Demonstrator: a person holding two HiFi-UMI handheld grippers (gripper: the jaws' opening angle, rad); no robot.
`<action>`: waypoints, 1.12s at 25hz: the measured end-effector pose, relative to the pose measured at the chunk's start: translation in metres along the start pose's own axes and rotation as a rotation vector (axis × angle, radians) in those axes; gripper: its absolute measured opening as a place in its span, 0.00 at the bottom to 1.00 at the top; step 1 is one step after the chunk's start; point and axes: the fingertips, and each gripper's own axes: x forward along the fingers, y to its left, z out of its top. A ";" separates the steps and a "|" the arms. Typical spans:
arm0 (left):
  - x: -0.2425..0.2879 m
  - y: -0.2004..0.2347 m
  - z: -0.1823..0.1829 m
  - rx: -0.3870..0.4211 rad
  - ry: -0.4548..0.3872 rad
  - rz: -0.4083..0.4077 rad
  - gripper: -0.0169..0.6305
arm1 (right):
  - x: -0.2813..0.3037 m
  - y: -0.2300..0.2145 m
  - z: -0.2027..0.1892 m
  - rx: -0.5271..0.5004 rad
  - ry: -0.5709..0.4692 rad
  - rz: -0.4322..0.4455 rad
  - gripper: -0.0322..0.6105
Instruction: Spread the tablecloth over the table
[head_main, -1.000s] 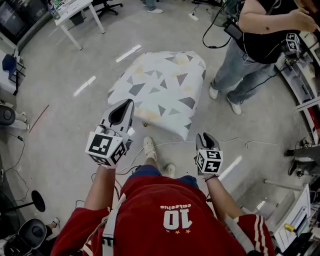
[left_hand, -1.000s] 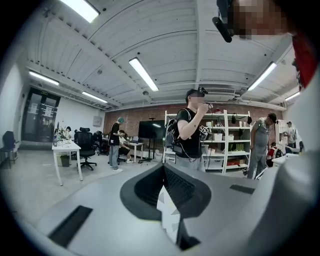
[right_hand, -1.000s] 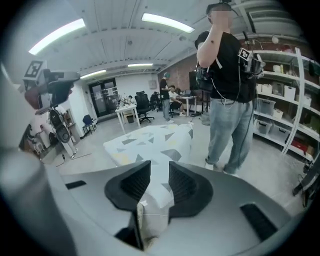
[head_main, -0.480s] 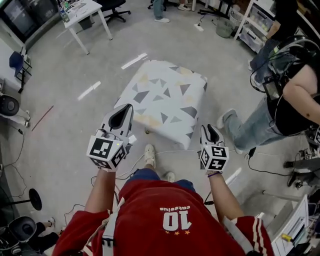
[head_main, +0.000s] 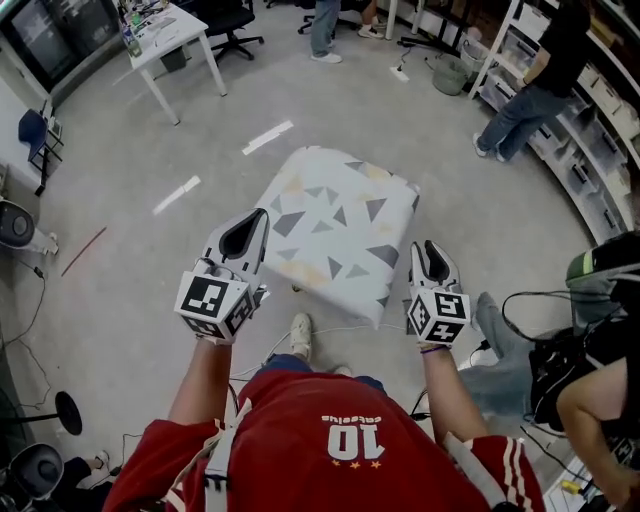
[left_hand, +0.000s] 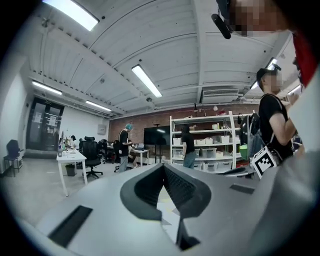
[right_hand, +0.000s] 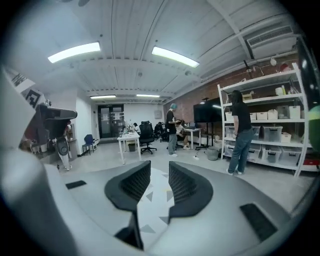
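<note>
The tablecloth (head_main: 335, 228), white with grey and yellow triangles, lies over a small table and hangs down its near and right sides. My left gripper (head_main: 255, 215) hovers by the table's near left corner, its jaws meeting at the tip with nothing between them. My right gripper (head_main: 430, 246) is held by the near right corner, jaws a small way apart and empty. In the left gripper view the left gripper (left_hand: 163, 166) shows a sliver of the tablecloth (left_hand: 167, 210) below its tip. In the right gripper view the tablecloth (right_hand: 155, 200) shows through the gap of the right gripper (right_hand: 159, 167).
A white desk (head_main: 165, 25) and an office chair (head_main: 225, 15) stand at the far left. A person (head_main: 530, 80) stands at the shelves (head_main: 605, 140) on the right. Another person (head_main: 590, 370) crouches near right. A cable (head_main: 340, 328) runs on the floor by my shoe (head_main: 299, 335).
The person in jeans left the table's right side and is now low at the right. My right gripper moved up toward the table's near right corner; the left barely shifted.
</note>
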 end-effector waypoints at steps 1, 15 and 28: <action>0.008 0.005 0.004 0.004 -0.004 -0.009 0.03 | 0.007 0.003 0.010 -0.010 -0.016 0.000 0.22; 0.073 0.068 0.046 0.022 -0.074 -0.101 0.03 | 0.058 0.075 0.134 -0.064 -0.205 0.030 0.19; 0.100 0.099 0.055 0.013 -0.103 -0.147 0.03 | 0.073 0.081 0.160 -0.045 -0.252 -0.073 0.07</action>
